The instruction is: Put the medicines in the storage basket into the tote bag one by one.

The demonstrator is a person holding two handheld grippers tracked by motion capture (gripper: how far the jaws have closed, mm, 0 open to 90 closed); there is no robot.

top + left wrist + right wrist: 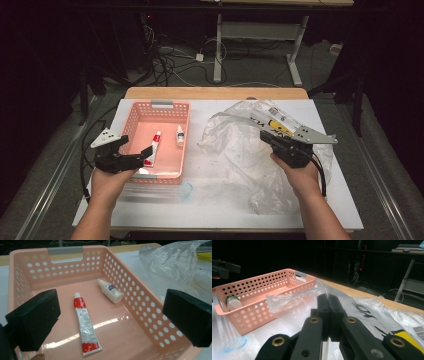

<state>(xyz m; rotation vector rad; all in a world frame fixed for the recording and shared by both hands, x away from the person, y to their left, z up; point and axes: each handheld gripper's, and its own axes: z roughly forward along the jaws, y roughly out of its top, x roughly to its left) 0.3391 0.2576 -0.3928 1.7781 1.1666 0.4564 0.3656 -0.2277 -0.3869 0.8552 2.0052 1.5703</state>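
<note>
- The pink perforated basket (134, 116) sits on the white-covered table (210, 205), and everything below is placed against it.
- Inside the basket, a red-and-white tube (85, 326) lies flat on the floor, its white cap toward the far wall with the grey handle.
- A small white bottle (111, 291) lies on its side just beside the tube, closer to the basket's right wall, apart from the tube.
- The left hand-held gripper (134, 149) hangs over the basket's near left corner; its two black jaws stand wide apart with nothing between them, one over the basket's left wall and one over the right wall in the left gripper view.
- The tube lies below and between those spread jaws, untouched by either pad.
- To the right of the basket, a crumpled clear plastic bag (240, 145) is spread over the table, with black lettering and a yellow item (280, 127) showing at its far side.
- The right hand-held gripper (328, 315) is well to the right of the basket, resting at the bag; its jaws are pressed together, and a fold of the bag's film rises from their tips, pinched between them.
- A faint blue ring mark (186, 190) shows on the table just in front of the basket's near wall.
</note>
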